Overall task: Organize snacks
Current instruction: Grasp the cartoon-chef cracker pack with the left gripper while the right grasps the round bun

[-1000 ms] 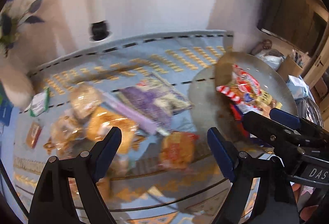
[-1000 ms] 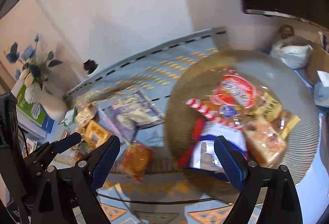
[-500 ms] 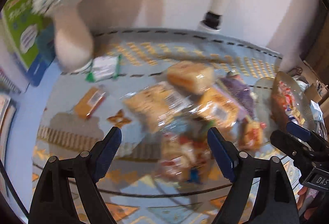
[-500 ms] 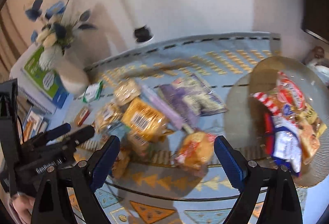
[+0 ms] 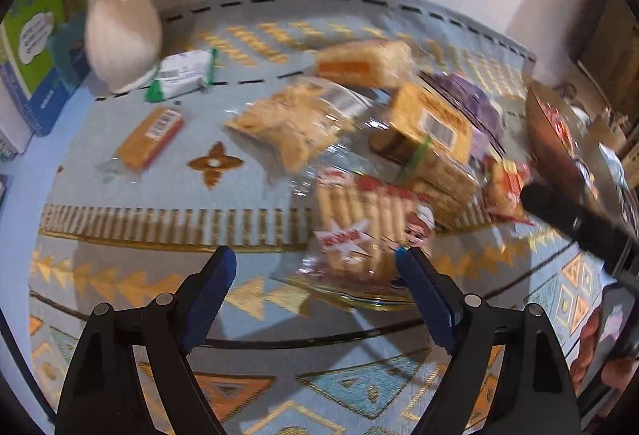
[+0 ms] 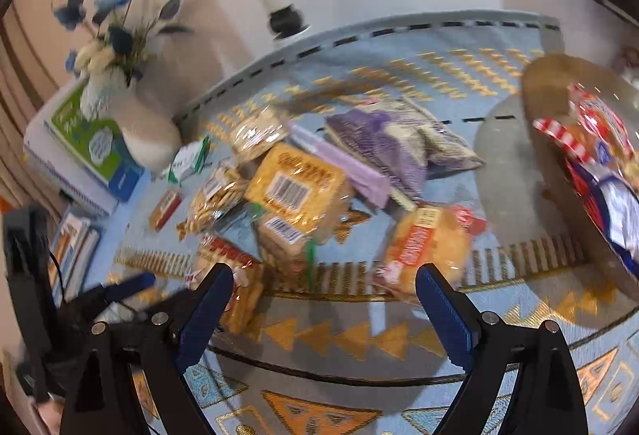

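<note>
Hovering wide-open: left gripper (image 5: 317,273) over wafer-stick pack (image 5: 355,231), right gripper (image 6: 323,289) by orange bun packet (image 6: 427,247); labels blurred, unreadable.

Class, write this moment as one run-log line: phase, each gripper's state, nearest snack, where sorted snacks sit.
phase: approach | left gripper: open, empty, above wafer-stick pack | right gripper: open, empty, near orange bun pack | sorted: basket

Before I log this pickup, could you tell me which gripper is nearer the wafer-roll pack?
Left. The left gripper hangs right at the wafer-roll pack; the right gripper sits off to its side.
</note>
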{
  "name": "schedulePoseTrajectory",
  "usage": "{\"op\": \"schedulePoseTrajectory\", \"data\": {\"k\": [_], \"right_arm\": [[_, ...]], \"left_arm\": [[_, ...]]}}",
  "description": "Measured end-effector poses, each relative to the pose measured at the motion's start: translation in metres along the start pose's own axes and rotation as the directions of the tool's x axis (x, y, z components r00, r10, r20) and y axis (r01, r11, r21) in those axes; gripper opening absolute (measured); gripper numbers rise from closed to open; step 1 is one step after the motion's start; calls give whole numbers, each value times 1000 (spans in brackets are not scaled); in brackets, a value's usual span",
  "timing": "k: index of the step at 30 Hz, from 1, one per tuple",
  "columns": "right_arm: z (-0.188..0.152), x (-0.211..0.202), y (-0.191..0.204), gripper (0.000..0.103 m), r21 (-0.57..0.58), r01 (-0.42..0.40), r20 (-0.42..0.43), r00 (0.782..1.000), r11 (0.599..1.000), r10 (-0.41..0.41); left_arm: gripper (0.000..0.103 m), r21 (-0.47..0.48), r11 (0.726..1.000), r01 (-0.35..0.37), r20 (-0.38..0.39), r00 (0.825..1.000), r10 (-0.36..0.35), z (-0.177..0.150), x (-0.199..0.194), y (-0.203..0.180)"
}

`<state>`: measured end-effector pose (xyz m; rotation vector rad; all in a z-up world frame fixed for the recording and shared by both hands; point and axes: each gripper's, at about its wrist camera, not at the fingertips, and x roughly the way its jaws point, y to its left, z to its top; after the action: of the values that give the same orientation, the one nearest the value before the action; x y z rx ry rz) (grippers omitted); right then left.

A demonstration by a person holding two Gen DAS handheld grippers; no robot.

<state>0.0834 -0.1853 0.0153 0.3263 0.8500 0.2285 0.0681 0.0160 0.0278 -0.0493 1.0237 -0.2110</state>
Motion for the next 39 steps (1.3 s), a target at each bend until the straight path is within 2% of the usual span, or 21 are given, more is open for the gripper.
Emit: {"op": "schedulePoseTrajectory", "data": {"k": [3, 5, 6, 10, 13, 15, 17, 23, 33, 35, 36, 38, 39], "right_arm": [[-1, -1, -16, 91, 40, 42, 27, 999, 998, -43], [0, 7, -26, 91, 62, 67, -7, 998, 996, -67], [0, 12, -31, 91, 72, 81, -22, 997, 994, -80], [1, 31, -47, 92, 91, 149, -51, 988, 985, -144], [3, 36, -46, 92, 50, 195, -27, 981, 980, -194], [3, 42, -44, 95, 19, 223, -9, 975, 975, -223], [1, 45, -43, 103, -11, 226, 17, 974, 974, -226], [2, 52, -39, 103, -49, 267, 5, 964, 962, -267], [-1, 48, -39, 103, -37, 249, 14, 969, 968, -249], [-2, 45, -40, 100, -33, 243, 20, 970, 970, -242], [-2, 44, -40, 93, -34, 237, 27, 971, 971, -236], [-4, 40, -38, 74, -43, 205, 44, 978, 978, -203], [-5, 38, -37, 59, -46, 193, 48, 980, 980, -191]], "left_arm": [[84, 12, 1000, 23, 8, 1000, -23, 0, 6, -13], [86, 16, 999, 40, 2, 999, -40, -1, 10, -20], [90, 22, 999, 31, 7, 999, -31, -2, 12, -23], [92, 58, 998, -11, -7, 1000, 11, -2, 24, -30], [95, 101, 993, -56, 13, 998, 55, -4, 30, -36], [103, 132, 988, -83, 33, 996, 79, -6, 34, -42], [103, 130, 988, -89, 67, 995, 80, -8, 35, -42], [103, 121, 989, -90, 70, 994, 82, -6, 35, -41], [103, 120, 988, -92, 70, 994, 84, -6, 35, -41], [103, 120, 988, -92, 70, 994, 84, -6, 35, -41], [103, 120, 988, -92, 70, 994, 84, -6, 34, -41], [103, 118, 989, -91, 71, 994, 83, -6, 34, -41], [95, 113, 989, -92, 75, 994, 84, -6, 33, -40]]}}
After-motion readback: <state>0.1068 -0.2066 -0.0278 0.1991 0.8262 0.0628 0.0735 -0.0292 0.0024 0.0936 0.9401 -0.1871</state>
